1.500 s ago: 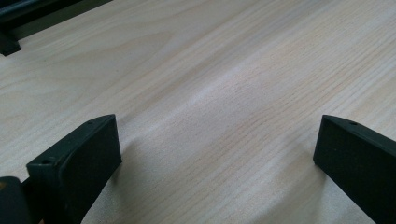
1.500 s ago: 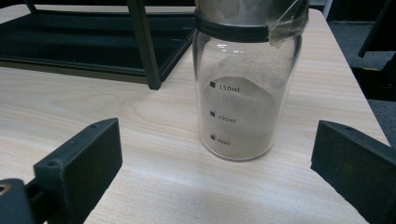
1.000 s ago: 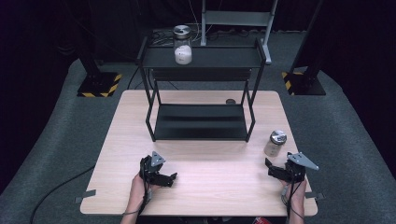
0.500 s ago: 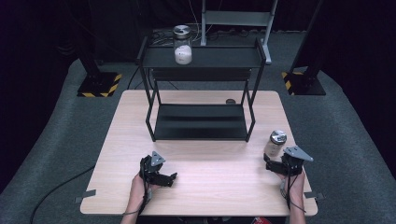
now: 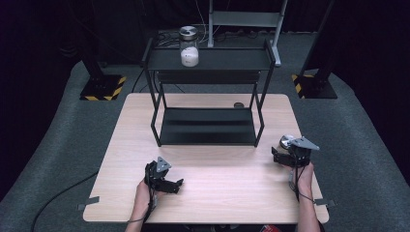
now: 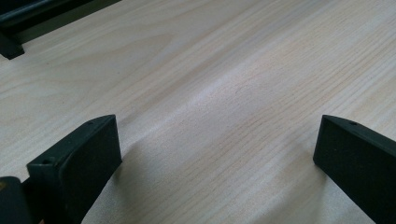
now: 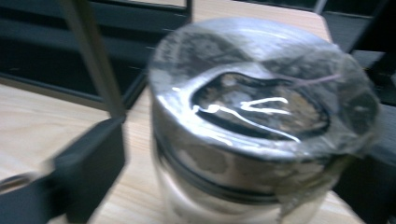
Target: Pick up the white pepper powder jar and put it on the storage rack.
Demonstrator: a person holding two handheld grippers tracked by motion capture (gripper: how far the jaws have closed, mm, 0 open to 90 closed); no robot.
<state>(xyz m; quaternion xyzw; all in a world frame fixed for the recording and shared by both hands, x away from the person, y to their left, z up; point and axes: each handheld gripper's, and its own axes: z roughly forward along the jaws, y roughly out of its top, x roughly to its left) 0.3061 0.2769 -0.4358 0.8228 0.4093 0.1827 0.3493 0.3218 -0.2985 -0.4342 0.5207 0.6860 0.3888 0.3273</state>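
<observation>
- The right gripper (image 5: 283,158), at the right of the high view, stands wide open around a metal-lidded jar (image 7: 261,126); the jaws flank it without touching it.
- That jar (image 5: 287,141) stands on the table (image 5: 217,203) near its right edge, just right of the black shelf rack (image 5: 208,92).
- To grip well, I would centre the jaws below the lid on the glass body, then close squarely.
- The left gripper (image 6: 210,154) rests wide open over bare wood, holding nothing.
- The right gripper view shows the dented lid close up; the high view adds a second jar (image 5: 189,46) on the rack's top.
</observation>
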